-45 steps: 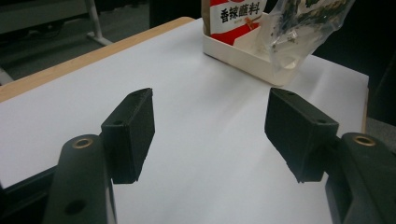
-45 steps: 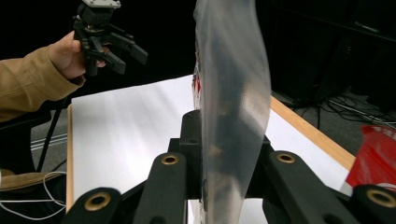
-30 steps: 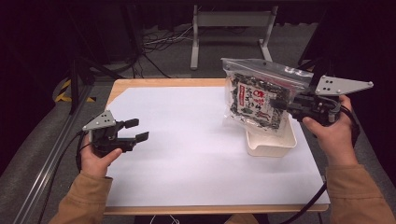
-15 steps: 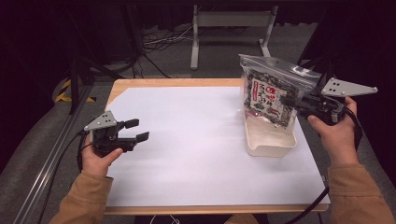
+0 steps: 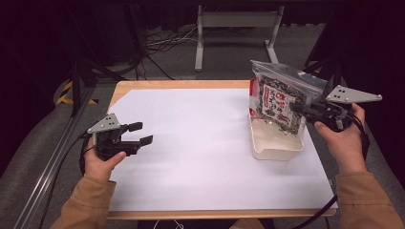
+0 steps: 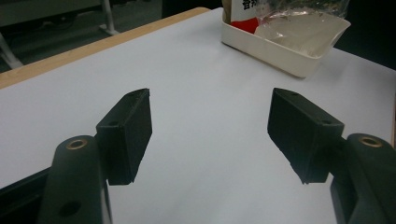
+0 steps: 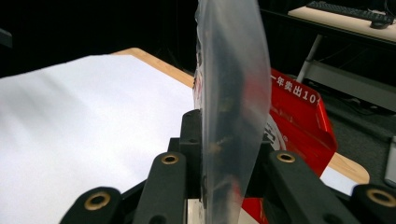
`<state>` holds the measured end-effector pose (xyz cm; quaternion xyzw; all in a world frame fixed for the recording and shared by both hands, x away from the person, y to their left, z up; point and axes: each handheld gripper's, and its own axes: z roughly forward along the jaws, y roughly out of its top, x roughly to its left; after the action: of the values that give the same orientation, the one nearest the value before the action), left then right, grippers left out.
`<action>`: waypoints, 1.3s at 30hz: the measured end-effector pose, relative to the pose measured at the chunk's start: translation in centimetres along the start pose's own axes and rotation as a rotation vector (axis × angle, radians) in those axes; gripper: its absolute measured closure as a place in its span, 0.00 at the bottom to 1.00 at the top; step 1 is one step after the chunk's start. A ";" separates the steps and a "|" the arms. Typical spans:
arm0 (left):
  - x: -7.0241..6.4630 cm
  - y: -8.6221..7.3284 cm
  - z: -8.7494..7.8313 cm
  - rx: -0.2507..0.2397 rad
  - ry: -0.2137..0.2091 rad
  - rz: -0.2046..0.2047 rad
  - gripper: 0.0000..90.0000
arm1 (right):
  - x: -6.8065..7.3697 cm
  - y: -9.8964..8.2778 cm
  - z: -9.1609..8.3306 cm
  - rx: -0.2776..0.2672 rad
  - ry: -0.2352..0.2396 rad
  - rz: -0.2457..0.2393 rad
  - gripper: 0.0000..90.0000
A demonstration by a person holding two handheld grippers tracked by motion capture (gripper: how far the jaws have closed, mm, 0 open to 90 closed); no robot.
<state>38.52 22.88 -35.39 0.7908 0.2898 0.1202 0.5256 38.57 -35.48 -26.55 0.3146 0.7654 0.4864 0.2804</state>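
A clear plastic bag [image 5: 279,98] with red and dark printed contents hangs upright over a white tray [image 5: 274,143] at the table's right. My right gripper [image 5: 300,108] is shut on the bag's right edge; in the right gripper view the bag [image 7: 231,107] stands pinched between the jaws. The bag's bottom reaches into the tray [image 6: 280,44]. My left gripper [image 5: 141,133] is open at the table's left, low over the white sheet, with nothing between its pads [image 6: 128,130].
A large white sheet [image 5: 205,143] covers the wooden table [image 5: 172,85]. Beyond the far edge stand a metal frame [image 5: 236,28] and cables on a dark floor. A rail [image 5: 52,157] runs along the left side.
The right gripper has swung the bag from tilted to upright and lowered it toward the tray. The left gripper has stayed in place.
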 end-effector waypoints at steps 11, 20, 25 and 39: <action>0.1 0.0 0.1 0.000 0.002 0.002 0.34 | 0.3 -1.1 0.5 0.054 -0.002 -0.001 0.84; 0.1 0.0 0.2 0.003 0.001 0.005 0.34 | 0.5 -2.8 1.5 0.110 0.004 0.020 0.84; 0.1 -0.1 0.3 0.008 0.000 0.001 0.34 | 0.4 -3.6 1.6 0.114 -0.001 0.040 0.84; 0.0 -0.4 0.1 0.018 0.008 -0.003 0.33 | 0.1 -5.5 2.1 0.097 0.003 0.076 0.84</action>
<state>38.49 22.94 -35.76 0.7946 0.2940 0.1201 0.5175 38.94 -36.02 -32.41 0.3559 0.7759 0.4597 0.2448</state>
